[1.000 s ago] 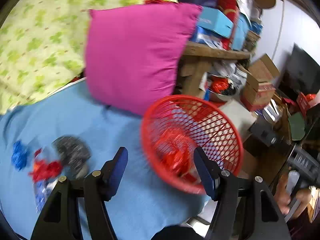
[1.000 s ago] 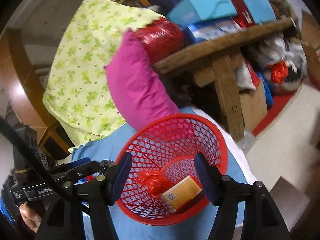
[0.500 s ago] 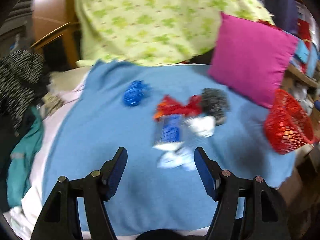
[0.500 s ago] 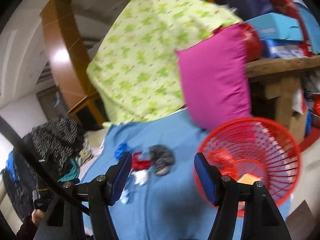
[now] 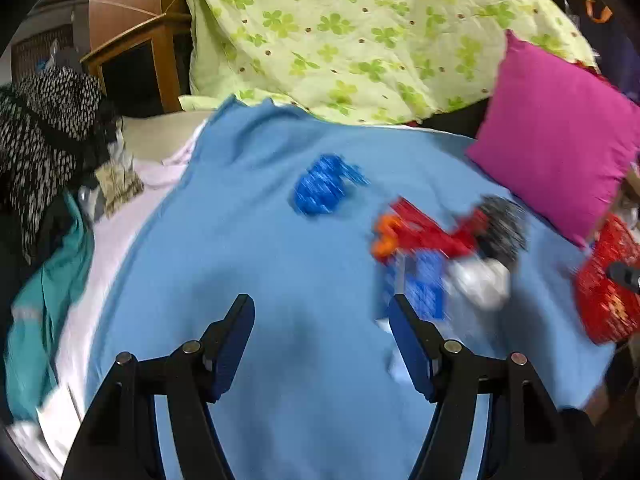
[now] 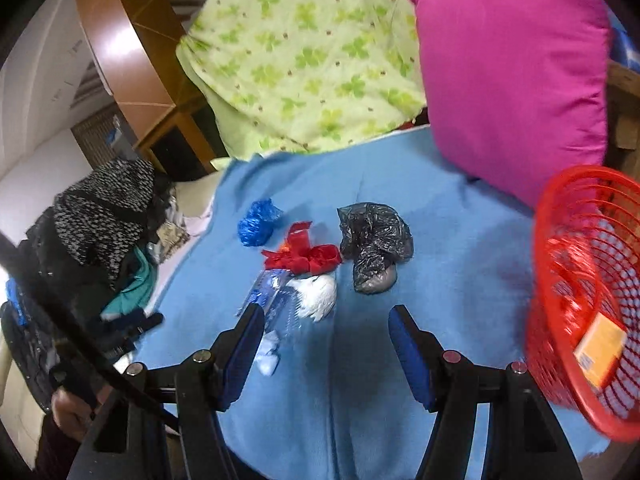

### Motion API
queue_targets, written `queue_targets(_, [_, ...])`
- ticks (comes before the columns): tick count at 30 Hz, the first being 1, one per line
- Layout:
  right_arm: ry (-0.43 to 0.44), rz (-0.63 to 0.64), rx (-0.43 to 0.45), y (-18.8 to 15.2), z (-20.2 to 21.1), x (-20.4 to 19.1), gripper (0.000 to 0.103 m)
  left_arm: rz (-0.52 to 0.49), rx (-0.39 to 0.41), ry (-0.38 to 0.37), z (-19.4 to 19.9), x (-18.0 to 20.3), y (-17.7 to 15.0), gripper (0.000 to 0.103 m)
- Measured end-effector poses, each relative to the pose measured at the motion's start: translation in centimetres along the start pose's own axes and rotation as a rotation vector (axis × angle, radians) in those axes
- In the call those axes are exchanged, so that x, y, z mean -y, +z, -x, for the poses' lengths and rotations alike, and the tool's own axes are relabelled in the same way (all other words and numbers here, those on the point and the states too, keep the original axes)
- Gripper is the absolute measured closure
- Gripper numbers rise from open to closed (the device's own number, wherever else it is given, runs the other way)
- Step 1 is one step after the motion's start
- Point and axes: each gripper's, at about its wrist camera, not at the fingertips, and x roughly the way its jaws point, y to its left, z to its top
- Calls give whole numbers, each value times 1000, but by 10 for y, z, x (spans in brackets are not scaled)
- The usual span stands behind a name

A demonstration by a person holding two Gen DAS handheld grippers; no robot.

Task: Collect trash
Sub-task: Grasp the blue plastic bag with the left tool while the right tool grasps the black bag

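Trash lies in a loose cluster on the blue blanket (image 6: 460, 264): a blue crumpled wrapper (image 6: 256, 222) (image 5: 320, 190), a red wrapper (image 6: 304, 258) (image 5: 428, 232), a black plastic bag (image 6: 374, 240) (image 5: 502, 226), a white wad (image 6: 316, 294) (image 5: 480, 280) and a clear plastic bottle (image 6: 276, 304) (image 5: 424, 288). A red mesh basket (image 6: 588, 300) (image 5: 604, 292) stands at the right with a yellow box (image 6: 598, 350) inside. My left gripper (image 5: 320, 340) is open and empty, just left of the bottle. My right gripper (image 6: 326, 344) is open and empty, in front of the white wad.
A magenta pillow (image 6: 512, 76) (image 5: 560, 136) and a green floral quilt (image 6: 312, 52) (image 5: 360, 32) lie at the back. A pile of dark clothes (image 6: 100, 224) (image 5: 44, 132) sits at the left edge. A wooden frame (image 5: 160, 52) stands behind.
Both grippers swung left, away from the basket, toward the trash cluster. The basket moved from centre to the right edge of both views. Both stayed open.
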Motion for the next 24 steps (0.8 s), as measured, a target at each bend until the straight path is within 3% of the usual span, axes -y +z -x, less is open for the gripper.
queue_targets(6, [-45,-50,-34,26,-71,21,35,-13,-19,25,-78,-18,60,33])
queue_targets(11, [-87,-105,-47,44,-124,45,35,-11,-43,20,-138,-24,90,33])
queue_targets(16, [-77,-131,-131,47,-175,60,35,4,-65,-26,-192,-23,108,33])
queue_targets(17, [-72,-133,-145,45,-182,61,36,-1,-71,-38,-200,-20,109,33])
queue_targets(19, [-57,-132,-165,41,-194,62,50,-22,-104,-59,-222,-12,110,33])
queue_targets(21, [-53,-131,-151,37,-196,63,54,-27,-119,-94,-234,-6,110,33])
queue_targets(24, [-64,-106,-123,34,-189,58,59,-37,-142,-74,-243,3,108,44])
